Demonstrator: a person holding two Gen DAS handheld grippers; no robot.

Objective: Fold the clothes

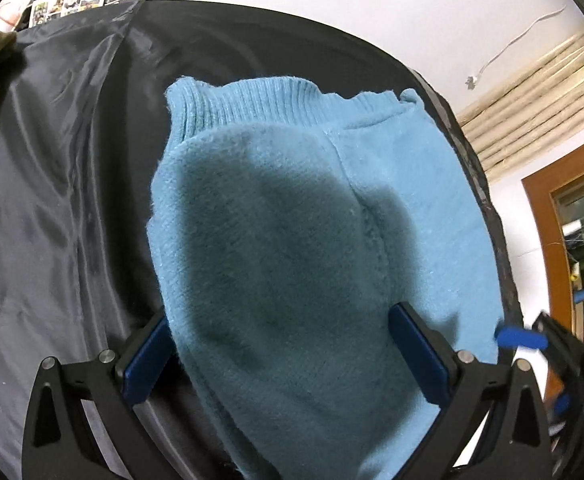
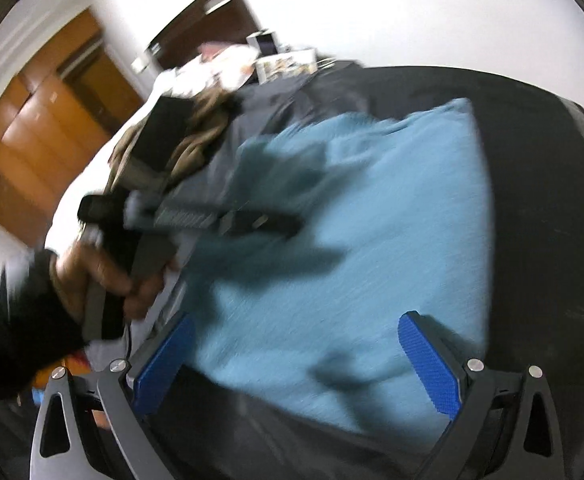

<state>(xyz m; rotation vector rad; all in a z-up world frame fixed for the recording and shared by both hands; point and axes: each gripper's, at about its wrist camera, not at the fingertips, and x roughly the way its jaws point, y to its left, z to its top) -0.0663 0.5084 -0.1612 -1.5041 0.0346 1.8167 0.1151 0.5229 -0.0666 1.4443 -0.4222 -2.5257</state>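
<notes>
Though blurred, brown clothes (image 2: 195, 132) beyond sweater (image 2: 352, 240).

Your left view is sharp, a dark shadow on the blue sweater (image 1: 300, 216); your right view smears with motion blur; fisheye edges bend.

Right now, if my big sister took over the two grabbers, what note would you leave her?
Left gripper: open, over the blue sweater, holding nothing.
Right gripper: open too, above the same sweater, nothing between its fingers.
The sweater lies on the dark cloth covering the table, already folded into a compact shape with its ribbed edge showing on the far side.
A brown garment sits bunched at the far end, not folded yet.
Left to do: tidy the sweater if needed, then probably fold the brown one.
</notes>
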